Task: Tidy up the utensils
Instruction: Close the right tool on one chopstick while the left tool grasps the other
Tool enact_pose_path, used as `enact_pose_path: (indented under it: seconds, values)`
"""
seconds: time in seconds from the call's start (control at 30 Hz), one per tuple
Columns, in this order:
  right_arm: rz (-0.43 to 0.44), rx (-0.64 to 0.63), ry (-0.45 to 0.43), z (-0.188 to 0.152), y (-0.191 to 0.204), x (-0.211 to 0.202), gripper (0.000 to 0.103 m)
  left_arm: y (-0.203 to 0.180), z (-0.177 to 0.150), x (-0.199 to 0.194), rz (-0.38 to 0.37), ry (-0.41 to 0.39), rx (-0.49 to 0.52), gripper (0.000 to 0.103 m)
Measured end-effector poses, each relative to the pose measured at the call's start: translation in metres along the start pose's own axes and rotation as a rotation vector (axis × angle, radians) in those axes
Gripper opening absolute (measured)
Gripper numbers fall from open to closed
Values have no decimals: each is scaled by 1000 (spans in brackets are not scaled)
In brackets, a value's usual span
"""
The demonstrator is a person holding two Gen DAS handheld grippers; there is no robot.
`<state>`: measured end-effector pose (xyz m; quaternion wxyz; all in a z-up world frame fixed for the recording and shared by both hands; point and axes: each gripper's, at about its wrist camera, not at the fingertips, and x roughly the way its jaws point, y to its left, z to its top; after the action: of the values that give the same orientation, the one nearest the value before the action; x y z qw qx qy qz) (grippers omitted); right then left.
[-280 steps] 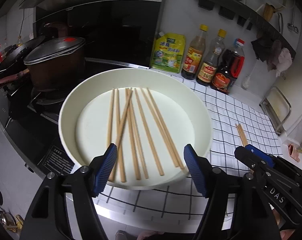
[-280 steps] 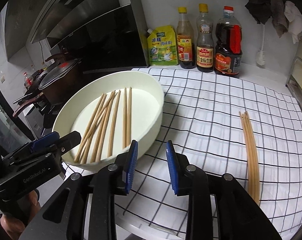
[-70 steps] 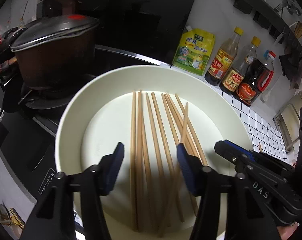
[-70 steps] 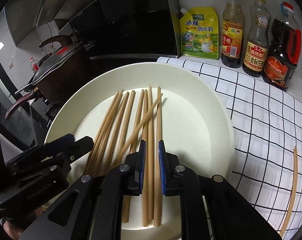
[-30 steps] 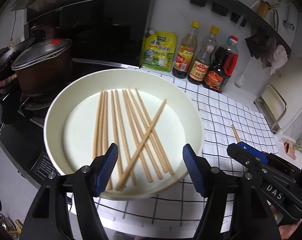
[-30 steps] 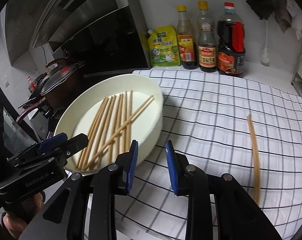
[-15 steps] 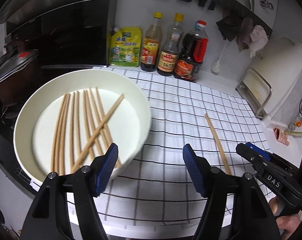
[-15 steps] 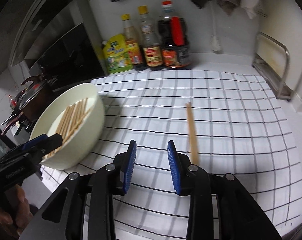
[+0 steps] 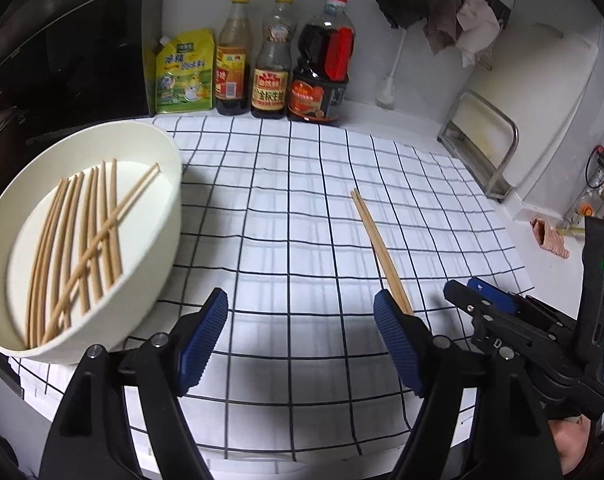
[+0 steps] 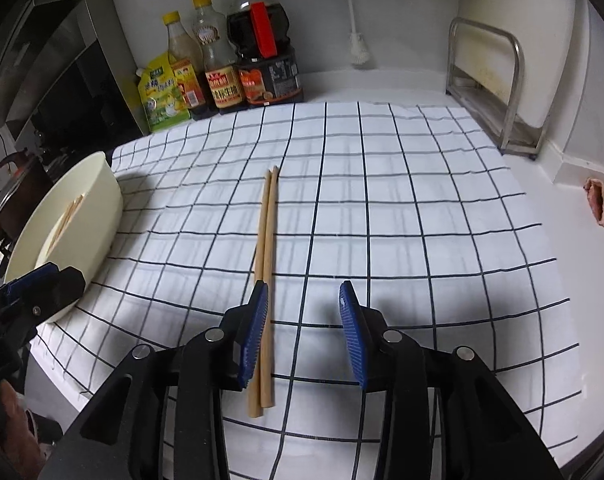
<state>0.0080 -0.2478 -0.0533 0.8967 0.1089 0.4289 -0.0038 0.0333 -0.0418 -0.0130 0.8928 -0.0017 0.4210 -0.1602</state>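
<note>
A pair of wooden chopsticks (image 10: 265, 240) lies side by side on the checked cloth (image 10: 382, 208); it also shows in the left wrist view (image 9: 376, 240). A cream bowl (image 9: 157, 240) at the left holds several chopsticks (image 9: 81, 240), one lying across the others. The bowl shows in the right wrist view (image 10: 89, 216) too. My right gripper (image 10: 304, 324) is open and empty, just above the near end of the pair, its left finger beside it. My left gripper (image 9: 299, 332) is open and empty over the cloth, between bowl and pair.
Three sauce bottles (image 9: 277, 56) and a yellow seasoning pouch (image 9: 183, 72) stand along the back wall. A metal rack (image 10: 498, 92) stands at the right. A pink rag (image 10: 602, 204) lies on the white counter. A dark pot (image 10: 17, 184) sits behind the bowl.
Both grippers have swung right, away from the bowl. The right gripper has opened wider and come close over the pair on the cloth. The left gripper stays open.
</note>
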Motion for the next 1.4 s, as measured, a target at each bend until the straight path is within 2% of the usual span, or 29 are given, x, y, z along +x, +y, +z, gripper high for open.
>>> enact_pose_path:
  seconds: [0.53,1.23,1.4]
  values:
    - [-9,-115,72,6,18,45,36,8,1,25,39,32,-29,74]
    - [-18,-177,61,2,26,42,28,0,0,35,34,50,-22,74]
    - [-9,-155,72,2,19,43,28,0,0,35,39,46,-20,74]
